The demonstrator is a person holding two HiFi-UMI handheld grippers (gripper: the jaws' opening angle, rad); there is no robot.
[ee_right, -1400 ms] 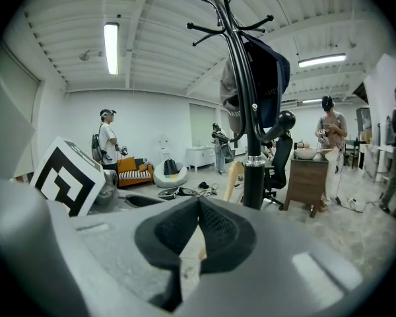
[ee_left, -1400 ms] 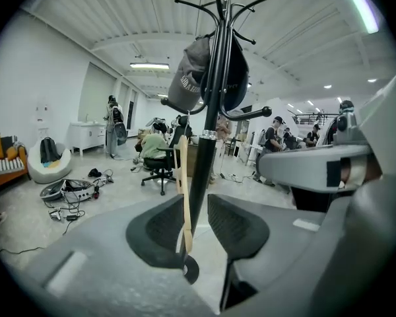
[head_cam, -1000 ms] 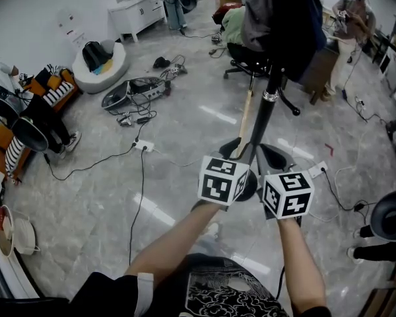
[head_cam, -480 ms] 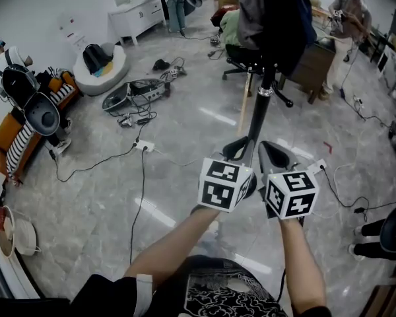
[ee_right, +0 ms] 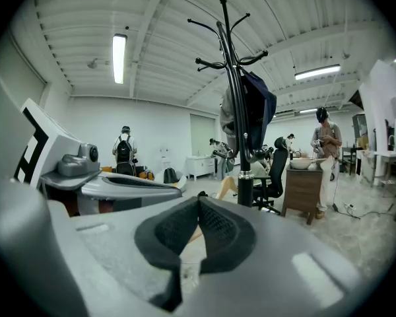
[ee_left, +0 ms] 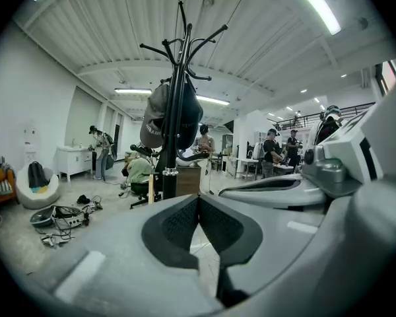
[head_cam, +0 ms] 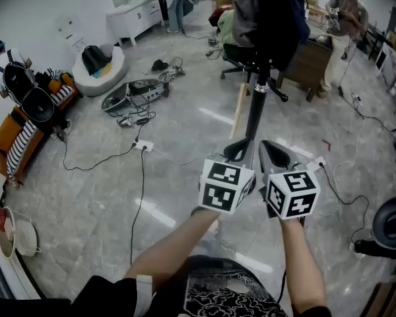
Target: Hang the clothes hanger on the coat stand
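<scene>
The black coat stand (head_cam: 256,111) rises straight ahead of me, its top hooks draped with dark clothes (head_cam: 277,12). It also shows as the coat stand (ee_left: 177,111) in the left gripper view and as the coat stand (ee_right: 239,124) in the right one. My left gripper (head_cam: 237,152) and right gripper (head_cam: 271,154) are held side by side just short of its foot. Both are shut, the left gripper (ee_left: 198,200) and the right gripper (ee_right: 198,202) with pads touching and nothing between them. A pale wooden bar (head_cam: 236,114) lies by the stand. I see no clothes hanger in either gripper.
Cables and a power strip (head_cam: 144,146) trail over the glossy floor. An office chair (head_cam: 241,55) and a wooden desk (head_cam: 313,61) stand behind the stand, with a person (head_cam: 343,25) beside them. A white seat (head_cam: 99,68) and an orange sofa (head_cam: 13,127) line the left side.
Both grippers have stayed shut and almost still, side by side. The view has tipped a little, so the stand sits higher in frame. The figure at far left has shifted.
</scene>
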